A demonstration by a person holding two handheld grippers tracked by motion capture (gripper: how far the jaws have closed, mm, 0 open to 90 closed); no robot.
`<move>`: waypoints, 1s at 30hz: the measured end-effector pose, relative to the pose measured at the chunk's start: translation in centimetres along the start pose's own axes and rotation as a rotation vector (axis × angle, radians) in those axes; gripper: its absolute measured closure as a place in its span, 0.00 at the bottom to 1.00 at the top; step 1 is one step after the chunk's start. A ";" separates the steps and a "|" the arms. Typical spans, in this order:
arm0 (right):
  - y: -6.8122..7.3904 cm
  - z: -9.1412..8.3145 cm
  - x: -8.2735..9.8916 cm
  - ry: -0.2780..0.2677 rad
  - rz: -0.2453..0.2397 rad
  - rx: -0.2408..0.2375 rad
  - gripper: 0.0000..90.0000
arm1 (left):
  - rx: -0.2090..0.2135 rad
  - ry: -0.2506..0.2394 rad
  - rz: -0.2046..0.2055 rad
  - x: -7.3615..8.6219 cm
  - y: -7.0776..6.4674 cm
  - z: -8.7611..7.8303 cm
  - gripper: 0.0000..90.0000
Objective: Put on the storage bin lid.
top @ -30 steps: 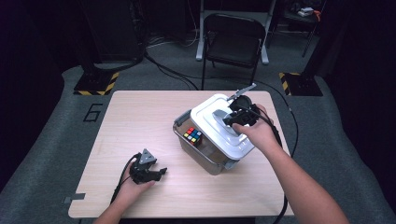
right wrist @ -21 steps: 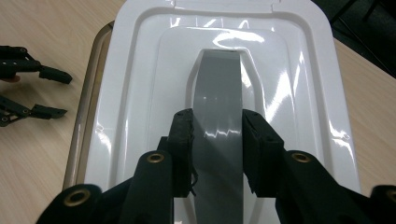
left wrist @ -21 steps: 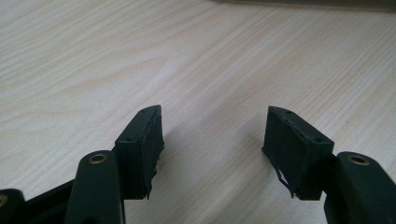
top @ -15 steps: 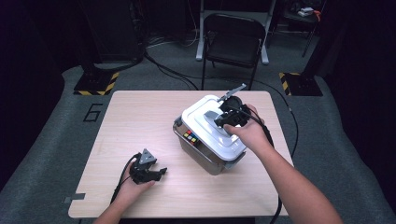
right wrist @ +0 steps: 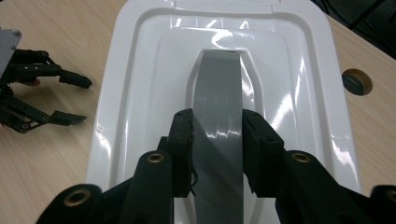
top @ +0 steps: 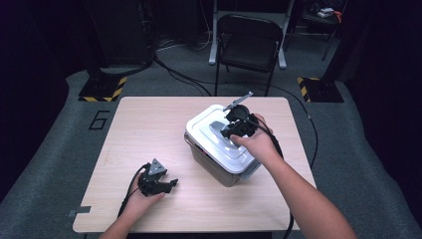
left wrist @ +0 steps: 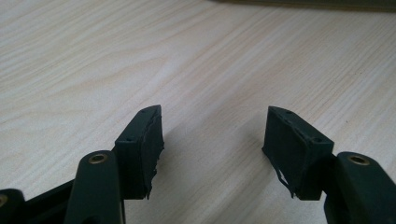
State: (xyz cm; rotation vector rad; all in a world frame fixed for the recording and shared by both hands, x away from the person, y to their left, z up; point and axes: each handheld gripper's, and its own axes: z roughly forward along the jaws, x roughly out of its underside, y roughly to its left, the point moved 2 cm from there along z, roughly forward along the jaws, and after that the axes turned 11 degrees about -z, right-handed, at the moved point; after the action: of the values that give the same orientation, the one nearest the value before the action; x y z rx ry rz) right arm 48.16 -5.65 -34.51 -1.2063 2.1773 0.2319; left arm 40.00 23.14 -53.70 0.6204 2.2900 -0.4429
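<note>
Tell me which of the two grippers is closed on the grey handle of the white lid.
The right gripper: its jaws clamp the grey handle on the white lid. The left gripper rests apart on the table, jaws open around nothing.

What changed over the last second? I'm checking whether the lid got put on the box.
The right gripper, shut on the lid's grey handle, carried the white lid toward the table's far left. A second ago coloured items showed in the box's open corner; now the lid covers them. The left gripper stayed open and resting on the table, and the box did not shift.
</note>
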 end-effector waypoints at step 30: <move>0.8 2.1 0.6 0.026 0.036 -0.037 0.75 | 0.005 0.004 -0.008 0.0 0.0 0.0 0.42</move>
State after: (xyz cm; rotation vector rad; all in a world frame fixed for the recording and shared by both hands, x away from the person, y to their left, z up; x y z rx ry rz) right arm 48.23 -4.69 -36.61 -1.1979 2.2277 0.2741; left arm 39.98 23.12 -53.69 0.6156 2.2964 -0.4515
